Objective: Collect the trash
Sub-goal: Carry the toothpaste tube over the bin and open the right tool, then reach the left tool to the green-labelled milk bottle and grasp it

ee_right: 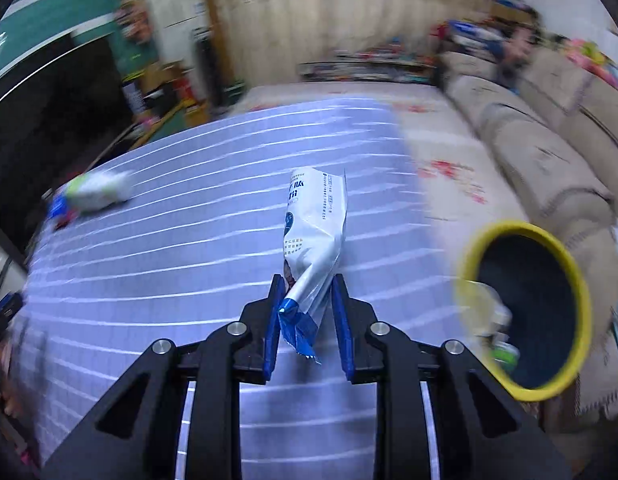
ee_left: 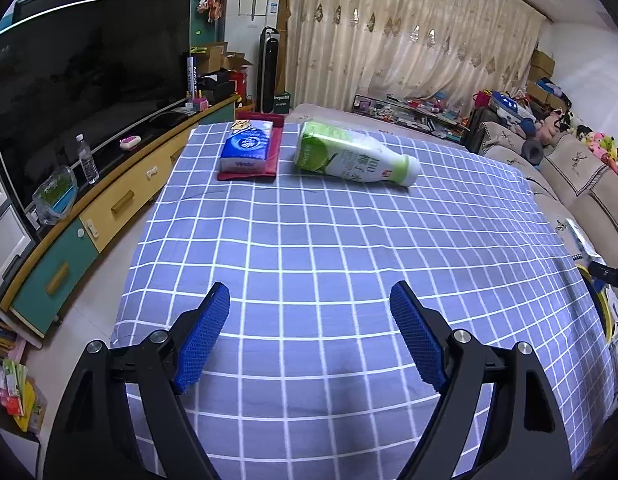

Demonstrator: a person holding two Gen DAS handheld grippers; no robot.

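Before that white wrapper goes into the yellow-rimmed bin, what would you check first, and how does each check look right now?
1. Wrapper pinched between the right gripper pads: ok.
2. Bin mouth open toward the gripper: ok.
3. Room left in the bin: ok, some trash near the rim, dark space behind.
4. Wrapper over the bin mouth: not ok, it hangs beside it, above the checked cloth.
5. Left gripper clear and open: ok.
6. Green-and-white bottle collected: not ok, it lies on the cloth.
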